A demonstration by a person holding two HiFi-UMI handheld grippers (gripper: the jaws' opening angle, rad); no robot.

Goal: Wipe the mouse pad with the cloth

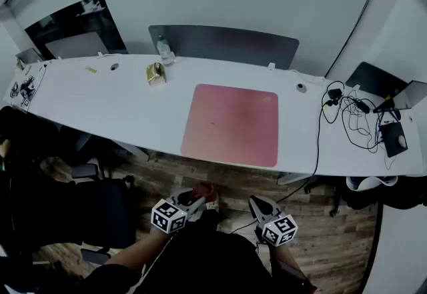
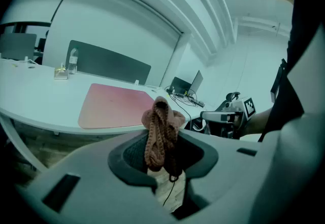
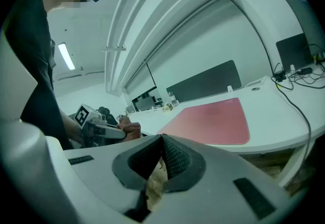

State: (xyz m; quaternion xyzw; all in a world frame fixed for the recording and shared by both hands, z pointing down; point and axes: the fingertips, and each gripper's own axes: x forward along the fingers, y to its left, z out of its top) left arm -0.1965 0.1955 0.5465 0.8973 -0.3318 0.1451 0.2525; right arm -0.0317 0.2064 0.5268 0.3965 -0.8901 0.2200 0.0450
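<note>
Cloth [image 2: 161, 122] (brown knit) pinched in left gripper [image 1: 195, 205] fingers, right gripper [image 3: 161, 141] fingers pressed together

Right gripper [image 3: 162, 136]: jaws closed, ribbed tips meeting, nothing between them; wood floor shows below.
Left gripper [image 3: 114, 132]: off to the left, at about the same height, its marker cube facing this way.
Cloth [image 3: 131, 128]: reddish-brown, bunched at the left gripper's tip.
Mouse pad [image 3: 210, 122]: pink, flat on the desk, near its front edge.
Desk [image 3: 284, 116]: white, curved, beyond both grippers.
Partition [image 3: 203, 82]: dark panel upright along the desk's far side.
Cables [image 3: 299, 78]: black, tangled at the desk's right end.
</note>
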